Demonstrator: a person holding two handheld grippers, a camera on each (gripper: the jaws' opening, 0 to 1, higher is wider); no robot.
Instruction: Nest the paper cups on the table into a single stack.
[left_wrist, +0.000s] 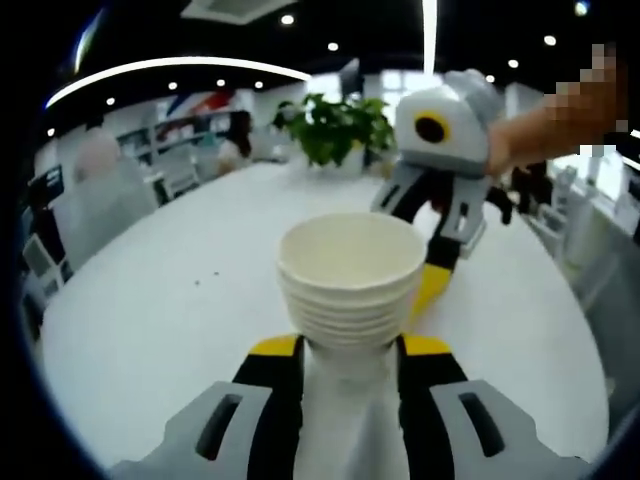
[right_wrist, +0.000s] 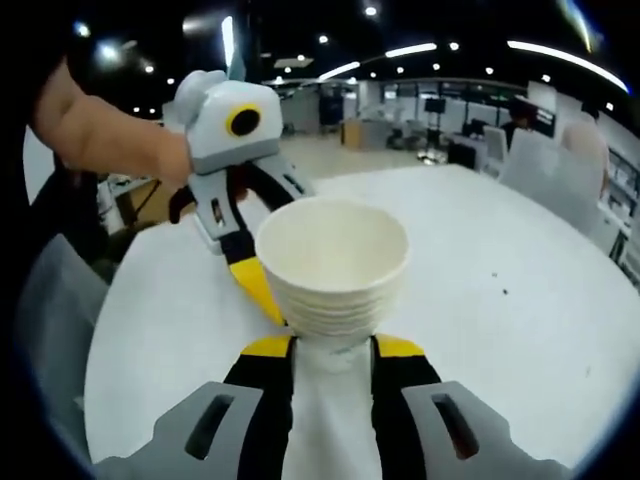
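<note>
- White round tabletop (left_wrist: 150, 320) in an open office, with a potted plant (left_wrist: 335, 125) at its far edge.
- Stack of paper cups (left_wrist: 350, 280) stands upright, well in from the tabletop's edges, mouth up and long axis vertical.
- Left gripper (left_wrist: 350, 350) flanks the stack's narrow foot, one yellow tip on each side. I cannot tell whether it is clamping.
- Right gripper (right_wrist: 335, 348) faces it from the opposite side and brackets the same foot. Its grip is just as unclear.
- My judgement is that nesting looks finished. With the stack dead ahead of both grippers, each would need to retreat straight back without tipping it.
</note>
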